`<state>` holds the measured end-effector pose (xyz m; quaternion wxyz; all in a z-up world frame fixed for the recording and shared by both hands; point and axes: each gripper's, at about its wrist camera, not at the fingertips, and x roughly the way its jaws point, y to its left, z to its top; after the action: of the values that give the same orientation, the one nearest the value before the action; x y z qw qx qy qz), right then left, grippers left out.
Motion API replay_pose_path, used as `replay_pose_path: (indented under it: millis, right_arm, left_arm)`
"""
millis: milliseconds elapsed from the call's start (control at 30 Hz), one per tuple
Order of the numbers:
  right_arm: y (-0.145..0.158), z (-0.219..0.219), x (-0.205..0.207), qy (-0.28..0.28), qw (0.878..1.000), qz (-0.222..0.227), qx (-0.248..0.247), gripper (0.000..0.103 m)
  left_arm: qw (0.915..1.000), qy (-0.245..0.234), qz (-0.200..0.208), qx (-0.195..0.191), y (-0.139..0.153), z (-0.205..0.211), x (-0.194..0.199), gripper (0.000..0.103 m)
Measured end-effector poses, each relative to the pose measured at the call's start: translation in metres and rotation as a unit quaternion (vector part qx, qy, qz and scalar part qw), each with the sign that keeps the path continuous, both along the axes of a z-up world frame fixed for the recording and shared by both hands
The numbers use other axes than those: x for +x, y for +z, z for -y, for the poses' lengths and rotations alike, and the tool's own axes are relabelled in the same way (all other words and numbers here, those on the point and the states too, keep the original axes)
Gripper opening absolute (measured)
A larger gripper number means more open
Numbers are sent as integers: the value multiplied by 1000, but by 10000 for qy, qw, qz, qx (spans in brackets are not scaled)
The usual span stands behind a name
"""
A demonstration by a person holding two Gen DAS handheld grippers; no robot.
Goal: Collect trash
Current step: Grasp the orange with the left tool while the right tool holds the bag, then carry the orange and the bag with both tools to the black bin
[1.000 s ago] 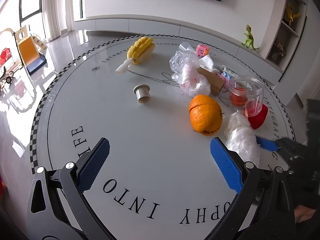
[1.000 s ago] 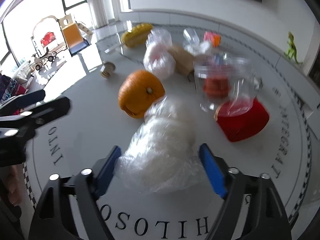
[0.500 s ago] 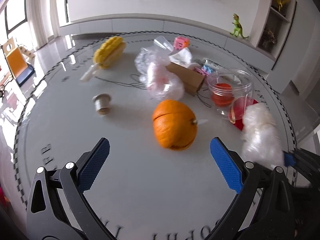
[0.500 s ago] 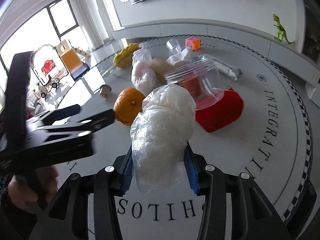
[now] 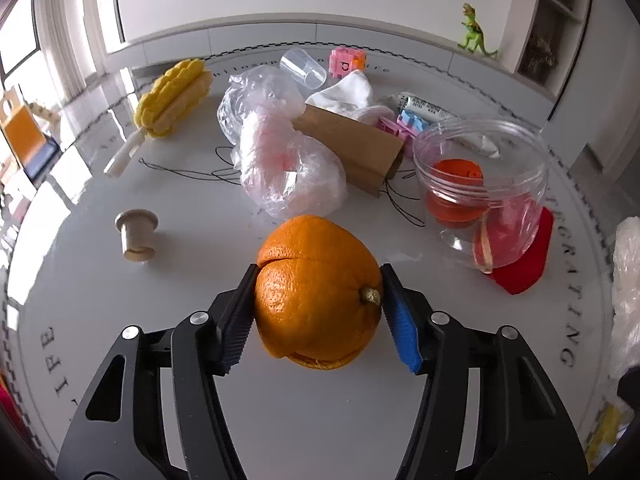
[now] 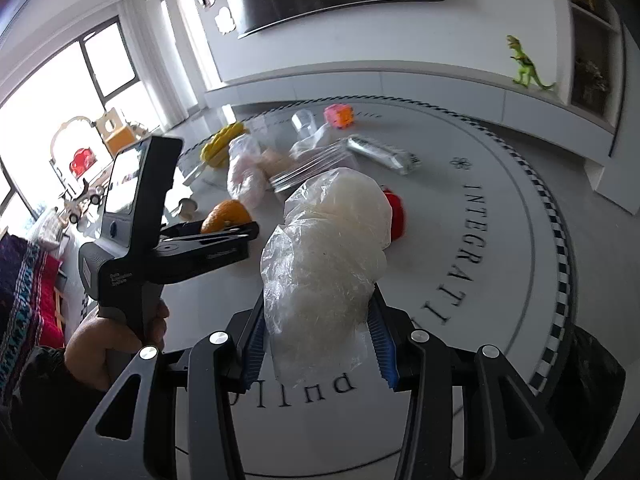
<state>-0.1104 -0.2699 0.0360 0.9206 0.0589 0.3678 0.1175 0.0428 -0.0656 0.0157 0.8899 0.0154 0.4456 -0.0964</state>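
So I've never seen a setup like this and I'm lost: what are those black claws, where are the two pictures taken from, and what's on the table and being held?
There is no robot here. A person holds a hand-operated two-finger gripper in each hand, and each carries a wide-angle camera looking along its fingers.

In the left wrist picture, the left gripper is closing its jaws around a split orange peel; both pads already touch it.

In the right wrist picture, the right gripper is clamped on a crumpled clear plastic bag, lifted off the table. The person's left hand shows there too, holding the other tool.

On the round white table lie another plastic bag, a brown paper bag, a clear jar, a red lid, an empty spool and a yellow toy corn.
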Motion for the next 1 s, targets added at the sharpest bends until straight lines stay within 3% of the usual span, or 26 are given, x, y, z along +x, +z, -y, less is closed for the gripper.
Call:
replay_pose_path:
  millis: [300, 600, 800, 1000]
  right_arm:
    - [5, 35, -20, -345, 9992, 152, 163, 47]
    - [9, 92, -65, -993, 9942, 338, 251, 47]
    - [5, 153, -115, -1853, 9819, 381, 120, 47]
    - [-11, 214, -162, -2828, 9590, 186, -40, 48]
  left_arm:
    - [9995, -322, 41, -53, 19, 16, -38, 53]
    - [9895, -1393, 291, -250, 56, 95, -92, 53]
    - [9701, -2364, 421, -365, 72, 170, -129, 53]
    - [9412, -3343, 293, -388, 70, 264, -160, 53]
